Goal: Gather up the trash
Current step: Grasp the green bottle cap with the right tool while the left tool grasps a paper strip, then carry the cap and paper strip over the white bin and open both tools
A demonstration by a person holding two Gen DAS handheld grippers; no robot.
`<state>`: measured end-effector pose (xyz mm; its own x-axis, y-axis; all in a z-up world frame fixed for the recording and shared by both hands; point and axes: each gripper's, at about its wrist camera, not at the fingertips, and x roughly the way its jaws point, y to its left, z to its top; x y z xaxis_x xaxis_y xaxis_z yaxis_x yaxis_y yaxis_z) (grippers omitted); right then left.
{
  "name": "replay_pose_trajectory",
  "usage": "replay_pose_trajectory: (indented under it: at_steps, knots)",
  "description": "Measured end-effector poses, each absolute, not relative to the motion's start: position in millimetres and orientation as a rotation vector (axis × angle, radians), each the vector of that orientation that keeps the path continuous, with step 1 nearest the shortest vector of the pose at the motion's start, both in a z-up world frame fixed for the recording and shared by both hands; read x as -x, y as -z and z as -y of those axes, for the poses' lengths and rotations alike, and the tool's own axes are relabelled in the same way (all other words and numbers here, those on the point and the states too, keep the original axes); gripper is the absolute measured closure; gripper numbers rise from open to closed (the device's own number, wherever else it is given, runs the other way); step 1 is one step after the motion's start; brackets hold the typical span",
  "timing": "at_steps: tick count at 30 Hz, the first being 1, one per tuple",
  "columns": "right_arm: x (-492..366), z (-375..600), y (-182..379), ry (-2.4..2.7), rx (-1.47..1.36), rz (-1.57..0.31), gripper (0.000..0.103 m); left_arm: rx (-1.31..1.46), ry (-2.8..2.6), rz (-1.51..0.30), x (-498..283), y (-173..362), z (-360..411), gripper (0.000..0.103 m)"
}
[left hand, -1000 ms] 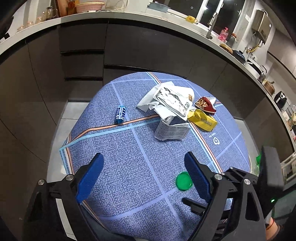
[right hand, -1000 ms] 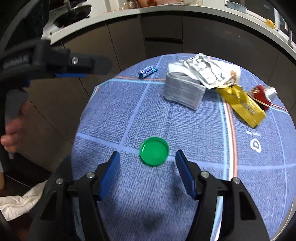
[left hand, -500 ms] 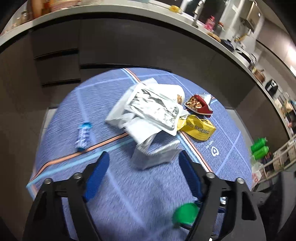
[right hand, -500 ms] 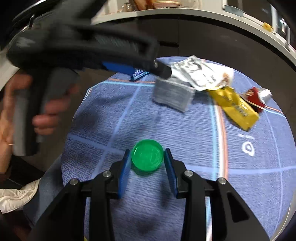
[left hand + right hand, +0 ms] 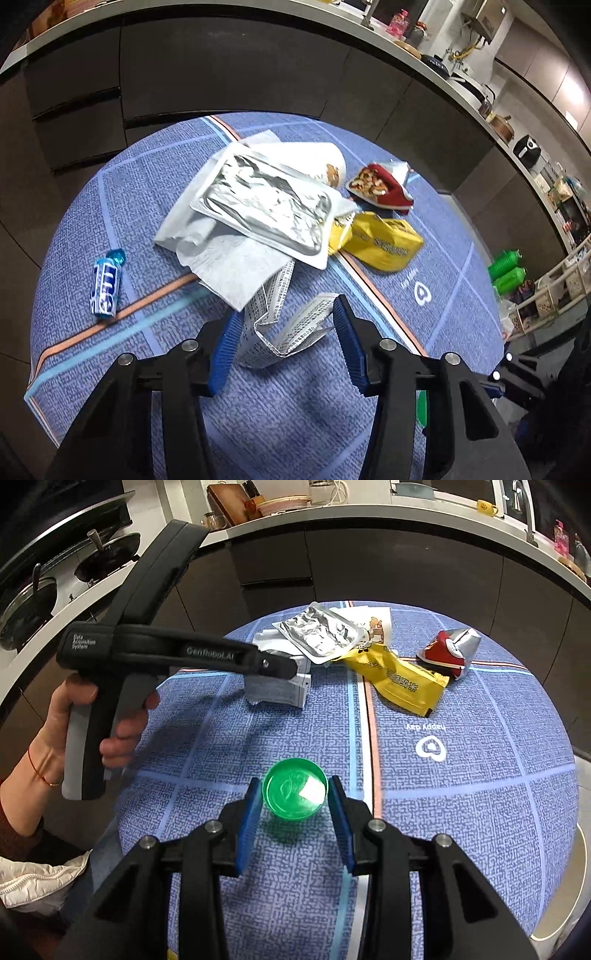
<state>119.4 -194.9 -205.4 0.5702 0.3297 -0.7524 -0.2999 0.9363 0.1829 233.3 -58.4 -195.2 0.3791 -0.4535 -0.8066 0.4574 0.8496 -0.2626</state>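
My left gripper has its blue pads on both sides of a folded printed paper leaflet on the blue tablecloth, pressing its crumpled edges. My right gripper is shut on a green plastic lid at the near side of the table. The left gripper body shows in the right wrist view, reaching over the leaflet. Behind lie a silver foil pouch, white tissue, a yellow packet, a red snack bag and a blue candy wrapper.
Dark cabinet fronts and a countertop curve behind the round table. Green bottles and a white rack stand on the floor to the right. A stove with pans is at the far left.
My left gripper moved forward to the leaflet and narrowed onto it. My right gripper closed on the green lid.
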Motion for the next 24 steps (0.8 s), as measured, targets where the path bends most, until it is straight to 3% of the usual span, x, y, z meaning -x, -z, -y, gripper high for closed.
replay_pose_trajectory:
  at_steps: [5, 14, 19, 24]
  knots:
    - [-109, 196, 202, -0.365, -0.040, -0.881, 0.066, 0.042, 0.617, -1.074, -230, 200, 59, 0.056]
    - [-98, 203, 195, -0.338, -0.046, -0.863, 0.066, 0.031, 0.651, -1.085, -218, 200, 65, 0.087]
    - [-93, 209, 189, -0.317, -0.060, -0.846, 0.066, 0.027, 0.652, -1.057, -208, 189, 68, 0.099]
    - [-86, 221, 178, -0.294, -0.074, -0.813, 0.066, 0.033, 0.684, -1.001, -189, 166, 71, 0.099]
